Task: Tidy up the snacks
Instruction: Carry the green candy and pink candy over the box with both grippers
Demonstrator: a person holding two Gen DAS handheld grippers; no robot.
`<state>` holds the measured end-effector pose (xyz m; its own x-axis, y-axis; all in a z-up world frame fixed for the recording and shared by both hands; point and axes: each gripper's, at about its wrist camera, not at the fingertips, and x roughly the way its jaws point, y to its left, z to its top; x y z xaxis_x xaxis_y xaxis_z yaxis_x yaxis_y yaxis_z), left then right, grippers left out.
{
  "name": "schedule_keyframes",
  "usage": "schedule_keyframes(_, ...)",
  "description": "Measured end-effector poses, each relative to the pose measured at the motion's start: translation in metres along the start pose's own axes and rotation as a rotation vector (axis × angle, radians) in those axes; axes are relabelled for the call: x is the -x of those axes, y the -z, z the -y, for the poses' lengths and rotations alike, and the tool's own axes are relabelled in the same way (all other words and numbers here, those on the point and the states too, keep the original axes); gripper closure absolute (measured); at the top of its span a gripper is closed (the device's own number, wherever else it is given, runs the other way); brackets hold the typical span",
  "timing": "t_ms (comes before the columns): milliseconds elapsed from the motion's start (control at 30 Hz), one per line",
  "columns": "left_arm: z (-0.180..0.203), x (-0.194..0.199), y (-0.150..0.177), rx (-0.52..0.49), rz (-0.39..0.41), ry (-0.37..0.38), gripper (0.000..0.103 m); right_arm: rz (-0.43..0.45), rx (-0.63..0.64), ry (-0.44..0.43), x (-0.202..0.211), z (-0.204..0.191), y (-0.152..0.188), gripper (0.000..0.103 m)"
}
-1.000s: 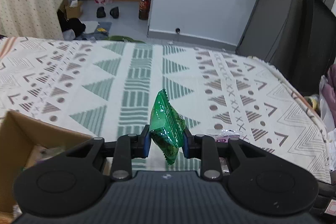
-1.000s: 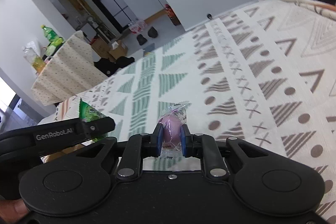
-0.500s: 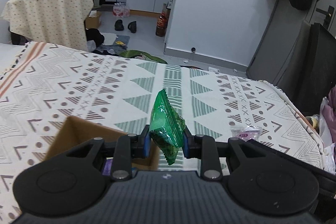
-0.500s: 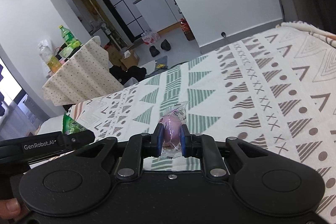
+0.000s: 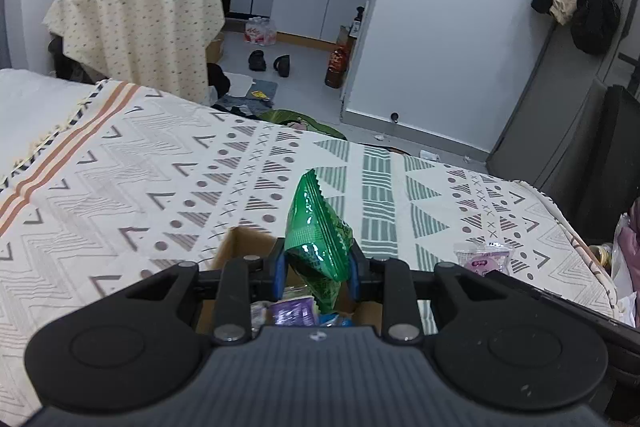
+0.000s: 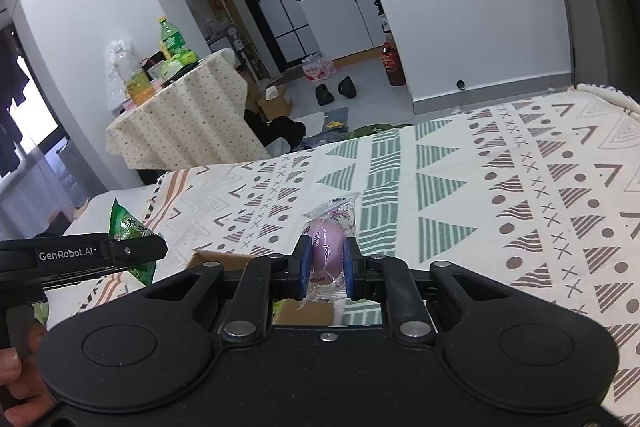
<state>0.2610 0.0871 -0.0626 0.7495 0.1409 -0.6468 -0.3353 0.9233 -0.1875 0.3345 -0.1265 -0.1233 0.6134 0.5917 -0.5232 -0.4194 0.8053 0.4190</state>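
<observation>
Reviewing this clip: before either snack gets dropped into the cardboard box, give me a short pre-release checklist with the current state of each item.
1. Left gripper clamped on the green snack packet: ok.
2. Right gripper clamped on the pink wrapped snack: ok.
3. Green packet over the open cardboard box: ok, the box opening shows directly beneath it.
4. Pink snack over the box: cannot tell; only a box edge shows below the fingers.
5. Room in the box: cannot tell; other snacks lie inside, mostly hidden.
6. Grippers clear of each other: ok, apart in the right wrist view.
</observation>
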Motion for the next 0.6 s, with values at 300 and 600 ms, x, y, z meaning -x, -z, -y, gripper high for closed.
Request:
schedule_keyframes(300, -0.033, 0.016, 0.007, 0.050, -0.004, 0.013, 0.075, -0.031, 0.044, 0.007, 0.003, -0.030, 0.013, 0.087)
schedule_keyframes(600, -0.058, 0.018, 0.011, 0.074, -0.021, 0.034, 0.075, -0.061, 0.098, 0.028, -0.003, -0.056, 0.022, 0.087)
